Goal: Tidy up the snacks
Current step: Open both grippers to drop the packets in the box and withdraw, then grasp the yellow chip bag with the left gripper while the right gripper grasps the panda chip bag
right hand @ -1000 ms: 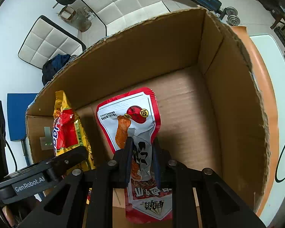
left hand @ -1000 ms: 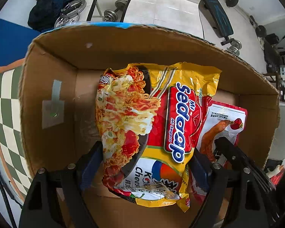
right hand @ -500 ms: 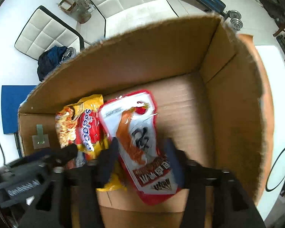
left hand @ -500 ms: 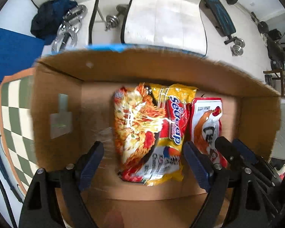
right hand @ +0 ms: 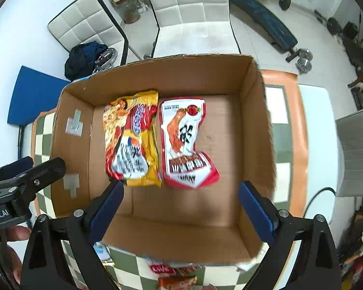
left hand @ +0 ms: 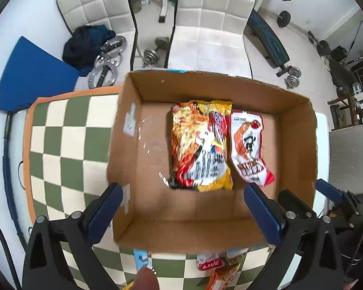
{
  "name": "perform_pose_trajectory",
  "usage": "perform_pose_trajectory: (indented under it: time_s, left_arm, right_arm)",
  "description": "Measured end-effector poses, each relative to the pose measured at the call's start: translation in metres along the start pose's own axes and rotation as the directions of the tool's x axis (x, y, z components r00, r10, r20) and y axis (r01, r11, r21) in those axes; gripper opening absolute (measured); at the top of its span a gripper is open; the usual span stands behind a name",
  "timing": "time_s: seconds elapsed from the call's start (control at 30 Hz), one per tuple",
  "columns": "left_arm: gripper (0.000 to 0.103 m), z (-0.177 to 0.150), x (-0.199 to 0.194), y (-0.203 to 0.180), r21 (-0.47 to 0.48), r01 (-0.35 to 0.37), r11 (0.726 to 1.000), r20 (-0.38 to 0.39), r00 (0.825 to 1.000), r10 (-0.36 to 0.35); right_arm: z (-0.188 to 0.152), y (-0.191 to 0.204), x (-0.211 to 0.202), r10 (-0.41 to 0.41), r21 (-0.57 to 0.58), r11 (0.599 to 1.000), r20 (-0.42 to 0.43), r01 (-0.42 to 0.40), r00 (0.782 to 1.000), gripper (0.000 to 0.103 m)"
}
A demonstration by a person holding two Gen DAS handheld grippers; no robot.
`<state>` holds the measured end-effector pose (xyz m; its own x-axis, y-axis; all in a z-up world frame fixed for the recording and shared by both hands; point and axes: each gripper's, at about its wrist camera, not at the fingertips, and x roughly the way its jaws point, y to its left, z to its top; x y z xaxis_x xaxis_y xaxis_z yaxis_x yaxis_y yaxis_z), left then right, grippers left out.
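An open cardboard box [left hand: 300,145] [right hand: 256,130] stands on the checkered table. A yellow and red noodle packet [left hand: 200,145] [right hand: 130,140] lies flat on its floor. A red and white snack pouch [left hand: 249,147] [right hand: 185,142] lies right beside it. My left gripper [left hand: 181,207] is open and empty above the box's near side. My right gripper [right hand: 180,205] is open and empty, also above the near side. The right gripper also shows in the left wrist view [left hand: 326,200], and the left gripper in the right wrist view [right hand: 24,174].
More snack packets [left hand: 215,268] [right hand: 174,273] lie on the green and white checkered table [left hand: 60,145] in front of the box. White chairs [left hand: 210,19], dumbbells [left hand: 155,53] and a blue mat [left hand: 31,72] are on the floor beyond.
Both grippers let go of their packets and rose back out of the box. The noodle packet and the pouch now lie flat on the box floor, side by side.
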<state>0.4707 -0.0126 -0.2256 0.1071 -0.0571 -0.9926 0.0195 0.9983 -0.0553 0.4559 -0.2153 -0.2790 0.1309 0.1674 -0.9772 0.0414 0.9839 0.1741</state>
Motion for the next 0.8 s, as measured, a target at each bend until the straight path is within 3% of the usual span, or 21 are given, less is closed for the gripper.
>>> perform_pose_trajectory:
  time_s: [0.3,0.6,0.8]
  left_arm:
    - [0.102,-0.061,-0.044,-0.006,0.03,-0.048,0.998,0.123,0.991,0.044]
    - [0.102,-0.11,-0.088,-0.014,0.043,-0.079,0.996,0.273,0.96,0.064]
    - [0.102,-0.135,-0.111,-0.016,0.042,-0.061,0.997,0.327,0.944,0.044]
  right_arm:
    - [-0.074,0.005,-0.06,-0.017,-0.04,0.999,0.112,0.022,0.994,0.098]
    - [-0.126,0.001,-0.105,-0.043,-0.019,0.999,0.226,0.048,0.973,0.098]
    - [-0.151,0.002,-0.135,-0.048,-0.021,0.998,0.284,0.056,0.958,0.098]
